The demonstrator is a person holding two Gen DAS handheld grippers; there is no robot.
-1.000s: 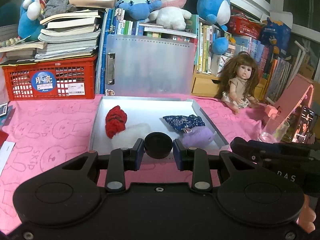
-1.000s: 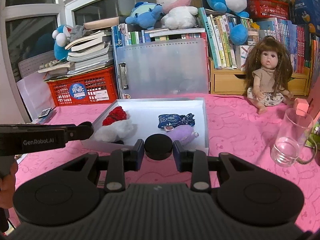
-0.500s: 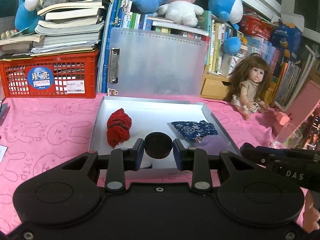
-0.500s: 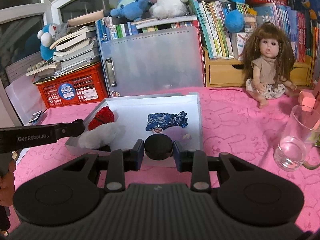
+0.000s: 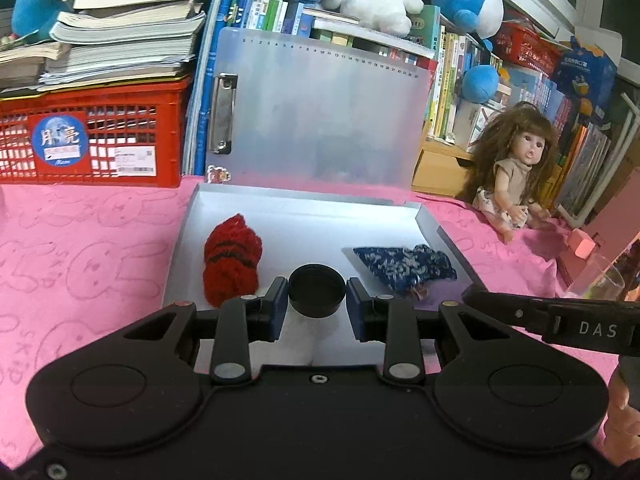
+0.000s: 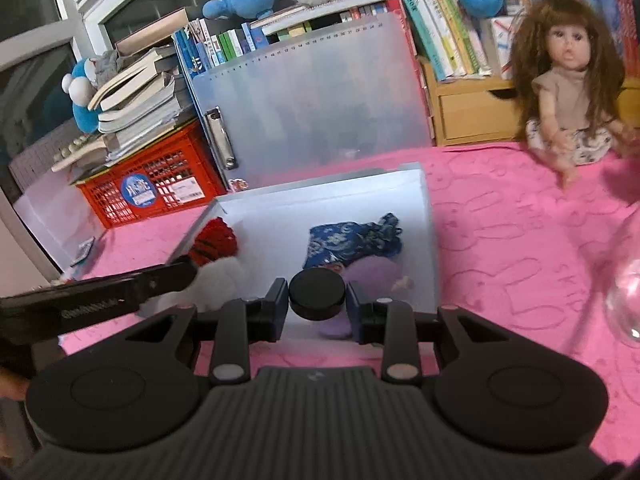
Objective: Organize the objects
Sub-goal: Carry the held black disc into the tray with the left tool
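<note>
An open grey box (image 5: pixel 304 208) (image 6: pixel 424 200) lies on the pink cloth, its clear lid standing up behind. Inside it lie a red knitted piece (image 5: pixel 232 260) (image 6: pixel 214 240), a white fluffy piece (image 6: pixel 218 280), a blue patterned pouch (image 5: pixel 404 266) (image 6: pixel 352 240) and a purple soft piece (image 6: pixel 372 276). My left gripper (image 5: pixel 317 310) is open and empty over the box's near edge. My right gripper (image 6: pixel 317 310) is open and empty over the box's near right corner. A fixed black round cap sits between each pair of fingers.
A red crate (image 5: pixel 92 136) with stacked books stands at the back left. A doll (image 5: pixel 516 172) (image 6: pixel 568 88) sits at the right by a wooden drawer unit. A glass cup (image 6: pixel 628 300) stands at the far right. Books and plush toys fill the shelf behind.
Both grippers have moved forward toward the box, which now looks larger. The right gripper has also swung left, so the glass has slid to the frame's edge.
</note>
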